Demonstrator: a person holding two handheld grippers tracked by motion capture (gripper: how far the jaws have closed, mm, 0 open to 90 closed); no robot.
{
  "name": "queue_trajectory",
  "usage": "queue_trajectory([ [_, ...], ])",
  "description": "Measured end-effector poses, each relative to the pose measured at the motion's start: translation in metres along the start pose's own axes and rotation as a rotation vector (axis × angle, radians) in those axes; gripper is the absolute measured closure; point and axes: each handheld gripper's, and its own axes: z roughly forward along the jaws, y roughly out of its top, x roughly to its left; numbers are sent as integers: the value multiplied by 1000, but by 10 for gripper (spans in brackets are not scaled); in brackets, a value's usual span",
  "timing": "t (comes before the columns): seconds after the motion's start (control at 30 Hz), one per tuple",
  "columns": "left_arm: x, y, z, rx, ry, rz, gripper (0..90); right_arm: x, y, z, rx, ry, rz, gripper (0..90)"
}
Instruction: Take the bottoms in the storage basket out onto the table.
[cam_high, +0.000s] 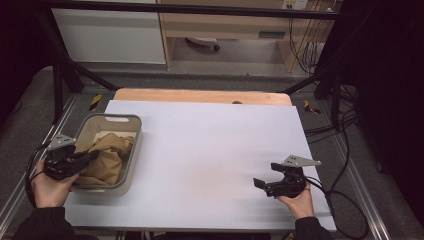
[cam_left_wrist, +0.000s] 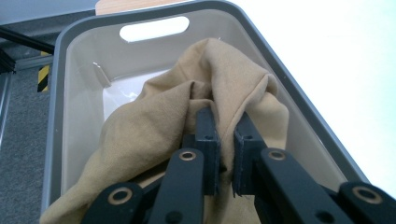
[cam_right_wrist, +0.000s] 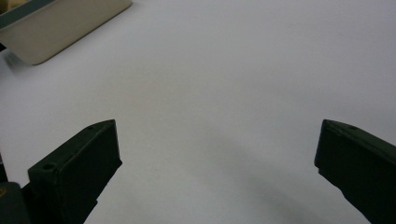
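We see the left gripper (cam_left_wrist: 226, 154) with its two black jaws pressed together on a fold of tan cloth (cam_left_wrist: 187, 116), which is pinched between the pads and bunches up just past the tips. In the high view this left gripper (cam_high: 85, 158) sits at the near left corner of a grey bin (cam_high: 114, 118), held in the person's left hand (cam_high: 49, 189), and the cloth (cam_high: 107, 155) lies crumpled inside the bin, partly draped toward its near side. The bin has pale inner walls and a slotted handle (cam_left_wrist: 154, 29) at its far end. It stands on the left part of a white table (cam_high: 210, 145). Well apart, near the right front edge, the right gripper (cam_high: 264, 186) rests in the person's right hand (cam_high: 299, 200); we see its jaws spread wide over bare table (cam_right_wrist: 219, 93), holding nothing.
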Motion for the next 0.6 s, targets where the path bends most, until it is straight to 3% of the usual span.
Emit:
queue_trajectory([
  [0.6, -1, 3, -7, -40, 0, -9, 831, 0, 0, 0, 1, -1, -1, 6],
])
